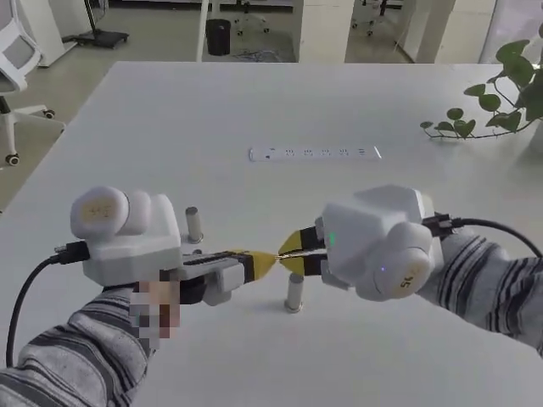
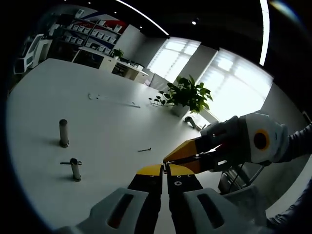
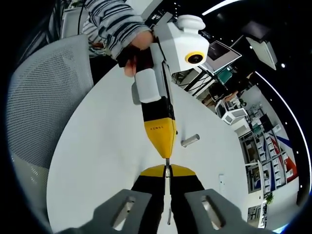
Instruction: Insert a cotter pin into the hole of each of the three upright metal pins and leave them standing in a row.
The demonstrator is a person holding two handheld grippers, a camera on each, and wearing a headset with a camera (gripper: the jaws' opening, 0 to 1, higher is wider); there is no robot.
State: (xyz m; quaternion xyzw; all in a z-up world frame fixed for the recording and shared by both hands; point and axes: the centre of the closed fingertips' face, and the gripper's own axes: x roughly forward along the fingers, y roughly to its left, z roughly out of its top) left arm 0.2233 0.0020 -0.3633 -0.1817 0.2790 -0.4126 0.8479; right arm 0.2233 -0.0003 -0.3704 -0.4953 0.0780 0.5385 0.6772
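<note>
Left gripper [image 1: 268, 262] and right gripper [image 1: 286, 252] meet tip to tip, both pressed together, apparently pinching one thin cotter pin [image 3: 167, 165]. A bare metal pin [image 1: 295, 292] stands just near of them. Keep one grip firm until the other releases, then line it up with the hole.

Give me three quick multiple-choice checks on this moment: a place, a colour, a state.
1. The power strip lies: A beyond the grippers; B at the near edge; C between the jaws.
2. The grippers' jaw tips are: A red; B yellow; C blue.
3. The nearer upright pin in the left gripper view is: A bare; B holding a cotter pin; C toppled.
Key: 1 A, it lies past left gripper and right gripper. 2 B, both tips, shut on a thin pin between them, are yellow. 3 B, a cotter pin crosses its top.
</note>
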